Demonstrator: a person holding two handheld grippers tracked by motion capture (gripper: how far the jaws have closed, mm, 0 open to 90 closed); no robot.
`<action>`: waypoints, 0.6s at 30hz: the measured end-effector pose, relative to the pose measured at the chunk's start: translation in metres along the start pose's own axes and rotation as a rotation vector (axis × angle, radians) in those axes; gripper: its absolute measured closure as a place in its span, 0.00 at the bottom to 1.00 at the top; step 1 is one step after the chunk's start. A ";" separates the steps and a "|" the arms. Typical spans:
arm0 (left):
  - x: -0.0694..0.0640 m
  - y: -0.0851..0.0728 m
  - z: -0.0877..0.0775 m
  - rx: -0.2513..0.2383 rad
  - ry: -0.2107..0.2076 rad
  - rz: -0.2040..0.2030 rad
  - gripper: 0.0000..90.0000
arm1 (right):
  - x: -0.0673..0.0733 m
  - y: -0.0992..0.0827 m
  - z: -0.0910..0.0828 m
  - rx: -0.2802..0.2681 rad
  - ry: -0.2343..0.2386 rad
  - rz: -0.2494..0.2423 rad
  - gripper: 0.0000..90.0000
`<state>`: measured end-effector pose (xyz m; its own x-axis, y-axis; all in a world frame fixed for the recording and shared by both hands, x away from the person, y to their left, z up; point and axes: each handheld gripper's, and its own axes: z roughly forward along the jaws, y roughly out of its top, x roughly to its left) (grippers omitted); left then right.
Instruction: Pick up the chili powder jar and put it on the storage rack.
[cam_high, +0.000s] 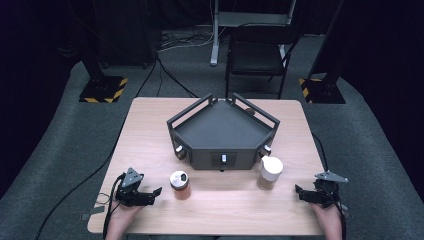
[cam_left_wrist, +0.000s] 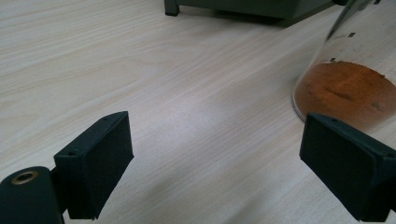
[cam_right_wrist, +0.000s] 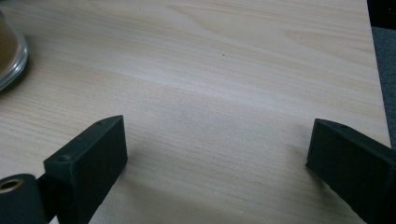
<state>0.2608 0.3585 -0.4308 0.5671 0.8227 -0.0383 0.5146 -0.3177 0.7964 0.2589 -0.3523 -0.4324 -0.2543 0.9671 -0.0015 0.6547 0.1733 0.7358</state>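
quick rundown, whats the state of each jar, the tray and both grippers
left gripper: open, nothing between the jaws
right gripper: open, nothing between the jaws
orange spice jar: upright, metal cap on
white-lidded jar: upright, lid on
black tray: nothing in it

My high view soft, low-res; worktop (cam_high: 210, 200) evenly lit from above, surroundings near black. Tool views brighter; faint shadows beneath my jaws, near edges blurred.

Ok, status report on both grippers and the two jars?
Left gripper open, beside the orange-powder jar, not touching. Right gripper open, white-lidded jar nearby. Black tray behind; path unobstructed.
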 end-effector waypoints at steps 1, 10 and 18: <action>0.000 0.000 0.000 0.001 -0.003 0.003 0.10 | 0.000 0.000 0.000 0.000 0.000 0.000 0.04; 0.002 0.002 0.001 0.004 -0.041 0.027 0.10 | 0.000 0.000 0.000 0.000 0.000 0.000 0.04; 0.002 0.004 0.002 0.006 -0.068 0.047 0.10 | 0.000 0.000 0.000 0.000 0.000 0.000 0.04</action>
<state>0.2656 0.3580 -0.4287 0.6327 0.7732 -0.0418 0.4899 -0.3579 0.7949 0.2589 -0.3523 -0.4324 -0.2543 0.9671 -0.0015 0.6546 0.1733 0.7358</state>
